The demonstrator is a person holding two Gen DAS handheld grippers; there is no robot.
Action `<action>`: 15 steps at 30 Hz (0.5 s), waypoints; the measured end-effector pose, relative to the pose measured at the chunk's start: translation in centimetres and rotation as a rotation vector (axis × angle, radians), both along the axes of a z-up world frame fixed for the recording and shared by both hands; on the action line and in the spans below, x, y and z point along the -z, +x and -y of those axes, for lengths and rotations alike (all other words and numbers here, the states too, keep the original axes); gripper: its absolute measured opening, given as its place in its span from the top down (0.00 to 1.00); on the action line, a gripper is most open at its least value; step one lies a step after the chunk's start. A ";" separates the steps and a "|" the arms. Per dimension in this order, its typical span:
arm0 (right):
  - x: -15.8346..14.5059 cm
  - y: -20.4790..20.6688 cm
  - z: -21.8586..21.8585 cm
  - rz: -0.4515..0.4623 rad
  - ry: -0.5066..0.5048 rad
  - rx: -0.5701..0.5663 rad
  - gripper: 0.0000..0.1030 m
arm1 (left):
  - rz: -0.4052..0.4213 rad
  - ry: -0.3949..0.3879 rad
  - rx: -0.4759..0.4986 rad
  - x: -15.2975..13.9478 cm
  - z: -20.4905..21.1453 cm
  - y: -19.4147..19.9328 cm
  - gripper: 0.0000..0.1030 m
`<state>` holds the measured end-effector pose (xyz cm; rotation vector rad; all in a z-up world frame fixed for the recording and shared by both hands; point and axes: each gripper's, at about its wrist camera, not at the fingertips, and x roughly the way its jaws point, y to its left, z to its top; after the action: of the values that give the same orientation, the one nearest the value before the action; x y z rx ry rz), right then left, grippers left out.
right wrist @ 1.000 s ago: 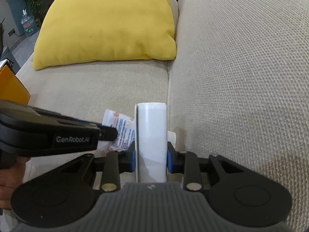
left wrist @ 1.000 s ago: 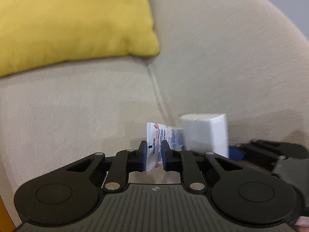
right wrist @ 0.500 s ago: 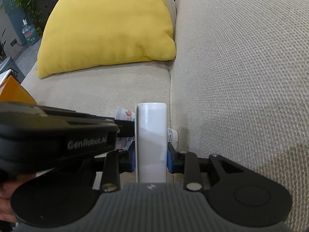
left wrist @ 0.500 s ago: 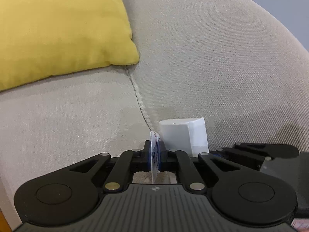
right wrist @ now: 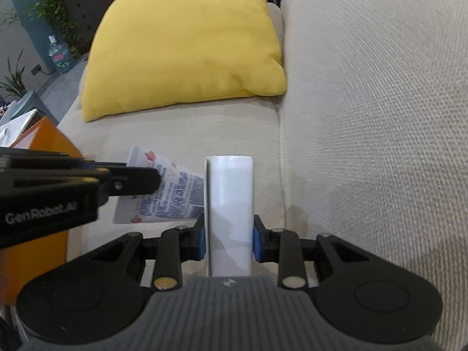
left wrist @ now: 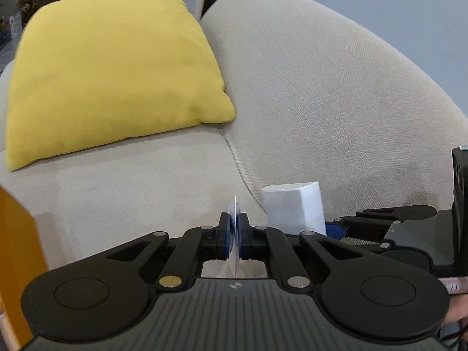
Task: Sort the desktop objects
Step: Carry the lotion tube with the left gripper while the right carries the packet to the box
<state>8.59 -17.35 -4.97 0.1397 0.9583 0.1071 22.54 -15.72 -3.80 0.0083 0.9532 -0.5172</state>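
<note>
My left gripper [left wrist: 234, 235] is shut on a flat white-and-blue printed tube [left wrist: 234, 219], seen edge-on between its pads. In the right wrist view the same tube [right wrist: 172, 193] shows its printed face, held by the left gripper [right wrist: 146, 180] above the sofa seat. My right gripper [right wrist: 228, 237] is shut on a white rectangular box [right wrist: 229, 204], held upright. That box [left wrist: 295, 209] also shows in the left wrist view, just right of the tube, with the right gripper [left wrist: 336, 229] behind it.
A beige sofa seat [right wrist: 204, 134] and backrest [right wrist: 365, 102] fill both views. A yellow cushion [right wrist: 187, 44] leans at the far end of the seat. An orange box [right wrist: 38, 146] stands at the left edge of the sofa. Plants and a water bottle stand beyond.
Both grippers have risen and pulled back from the sofa with their loads. The tube has turned edge-on in the left wrist view. The orange box has come into view.
</note>
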 end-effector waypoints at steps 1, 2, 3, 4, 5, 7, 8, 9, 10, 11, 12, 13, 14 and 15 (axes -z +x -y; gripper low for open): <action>-0.3 -0.6 -0.2 0.005 0.001 -0.006 0.70 | 0.005 -0.006 -0.005 -0.5 -0.5 -0.5 0.95; -0.6 -1.0 -0.5 0.011 0.003 -0.015 0.70 | 0.011 -0.012 -0.009 -0.9 -1.0 -0.9 0.95; -0.9 -1.3 -0.7 0.016 0.005 -0.024 0.70 | 0.018 -0.018 -0.011 -1.2 -1.5 -1.2 0.95; -1.2 -1.7 -1.0 0.023 0.007 -0.035 0.70 | 0.028 -0.023 -0.011 -1.9 -2.0 -1.8 0.95; -1.7 -2.2 -1.3 0.029 0.009 -0.049 0.70 | 0.039 -0.026 -0.008 -2.5 -2.4 -2.3 0.95; -2.4 -3.0 -2.2 0.043 0.010 -0.072 0.70 | 0.057 -0.038 -0.003 -3.9 -3.6 -3.5 0.95; -3.0 -3.5 -2.6 0.053 0.009 -0.086 0.70 | 0.065 -0.042 -0.002 -4.5 -4.1 -3.9 0.95; -3.7 -4.0 -3.1 0.064 0.007 -0.104 0.70 | 0.075 -0.044 -0.001 -5.2 -4.7 -4.5 0.95; -4.6 -4.7 -3.7 0.075 0.005 -0.123 0.70 | 0.084 -0.046 -0.003 -5.8 -5.4 -5.2 0.95; -5.3 -5.2 -4.4 0.087 0.002 -0.146 0.70 | 0.093 -0.047 -0.004 -6.4 -6.1 -5.7 0.95; -6.1 -5.9 -5.1 0.099 -0.001 -0.168 0.70 | 0.102 -0.048 -0.008 -6.7 -6.7 -6.1 0.95; -7.0 -6.4 -5.8 0.113 -0.005 -0.191 0.70 | 0.113 -0.050 -0.014 -7.4 -7.7 -6.8 0.95; -7.8 -6.8 -6.7 0.129 -0.009 -0.218 0.70 | 0.121 -0.052 -0.020 -8.0 -8.5 -7.4 0.95; -8.5 -7.0 -7.6 0.143 -0.011 -0.244 0.70 | 0.131 -0.055 -0.029 -8.7 -9.5 -8.0 0.95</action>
<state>1.63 -9.78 3.52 0.0035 0.8304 0.3324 14.53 -6.21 4.91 -0.0208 0.8098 -0.5098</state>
